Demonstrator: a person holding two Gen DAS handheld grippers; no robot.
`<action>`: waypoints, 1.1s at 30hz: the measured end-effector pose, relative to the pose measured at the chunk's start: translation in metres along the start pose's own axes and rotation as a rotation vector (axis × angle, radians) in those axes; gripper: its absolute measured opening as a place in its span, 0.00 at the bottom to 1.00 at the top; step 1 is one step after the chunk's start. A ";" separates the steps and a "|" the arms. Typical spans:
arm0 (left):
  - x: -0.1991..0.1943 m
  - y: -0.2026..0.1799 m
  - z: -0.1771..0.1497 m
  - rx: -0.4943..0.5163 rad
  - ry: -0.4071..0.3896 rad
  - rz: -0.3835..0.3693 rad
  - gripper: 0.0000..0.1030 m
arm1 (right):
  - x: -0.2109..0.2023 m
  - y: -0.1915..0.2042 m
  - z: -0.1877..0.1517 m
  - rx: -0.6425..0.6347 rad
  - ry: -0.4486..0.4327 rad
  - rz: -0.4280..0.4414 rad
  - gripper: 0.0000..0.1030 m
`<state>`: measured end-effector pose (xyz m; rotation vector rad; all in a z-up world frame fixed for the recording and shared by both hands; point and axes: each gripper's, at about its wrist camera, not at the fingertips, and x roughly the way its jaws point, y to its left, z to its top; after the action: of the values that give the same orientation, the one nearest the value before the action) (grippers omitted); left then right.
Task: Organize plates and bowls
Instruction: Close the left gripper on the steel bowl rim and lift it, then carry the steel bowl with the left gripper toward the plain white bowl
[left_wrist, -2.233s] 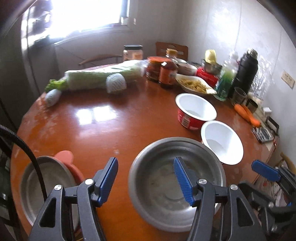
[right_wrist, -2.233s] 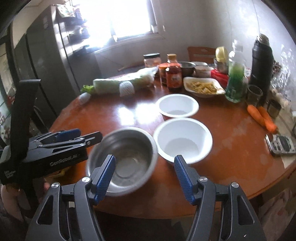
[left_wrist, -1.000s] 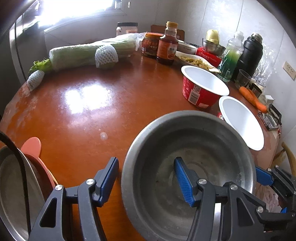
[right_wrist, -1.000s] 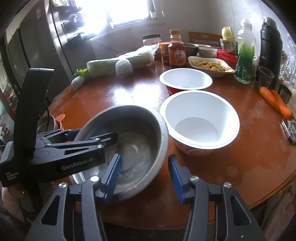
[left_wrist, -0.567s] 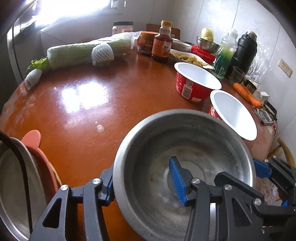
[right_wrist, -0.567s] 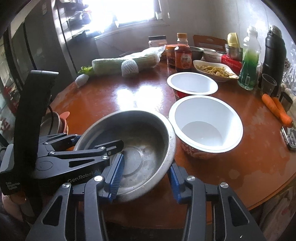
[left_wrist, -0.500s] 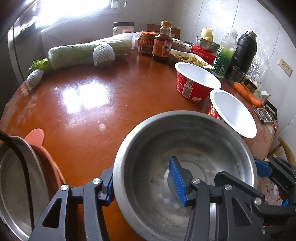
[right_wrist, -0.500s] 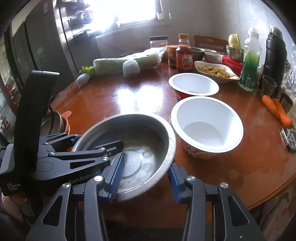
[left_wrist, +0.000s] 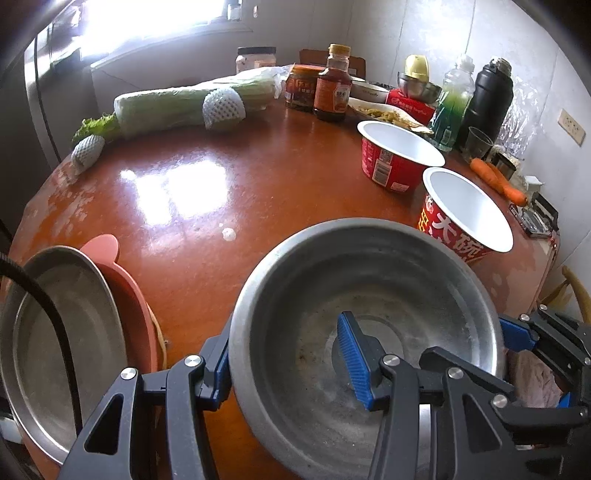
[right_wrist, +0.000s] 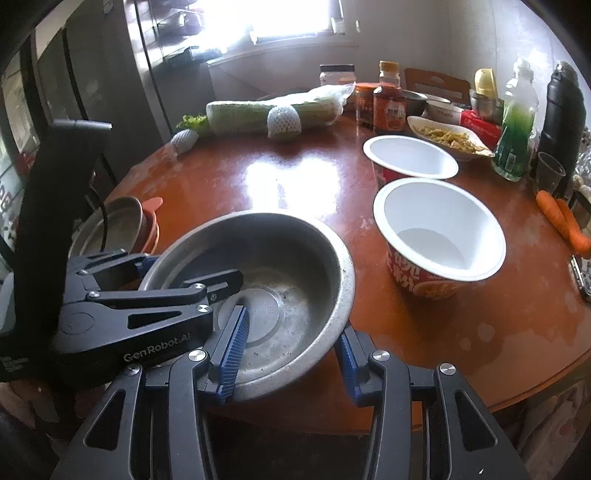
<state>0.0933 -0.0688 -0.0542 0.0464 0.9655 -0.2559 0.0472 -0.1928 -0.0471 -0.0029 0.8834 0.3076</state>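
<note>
Sunlit round desk (left_wrist: 258, 177): a steel bowl (left_wrist: 369, 295) is clamped at opposite rims by the left gripper (left_wrist: 288, 362) and the right gripper (right_wrist: 291, 350).

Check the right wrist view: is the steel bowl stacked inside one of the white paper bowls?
No, the steel bowl sits apart from the nearer white paper bowl, with bare table showing between them.

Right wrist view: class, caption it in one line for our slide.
Both grippers, left and right, clamp the steel bowl's rim beside two noodle cups.
</note>
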 end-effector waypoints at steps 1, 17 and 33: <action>0.000 -0.001 0.001 0.002 -0.003 0.000 0.50 | 0.001 -0.001 -0.001 0.000 0.002 -0.003 0.46; 0.014 -0.013 0.016 0.005 -0.010 0.046 0.50 | 0.008 -0.021 -0.002 0.034 -0.018 0.009 0.46; -0.014 -0.002 0.020 -0.032 -0.090 0.058 0.54 | -0.009 -0.026 0.000 0.053 -0.037 0.014 0.55</action>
<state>0.1014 -0.0714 -0.0312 0.0333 0.8773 -0.1876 0.0492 -0.2197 -0.0433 0.0579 0.8551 0.2968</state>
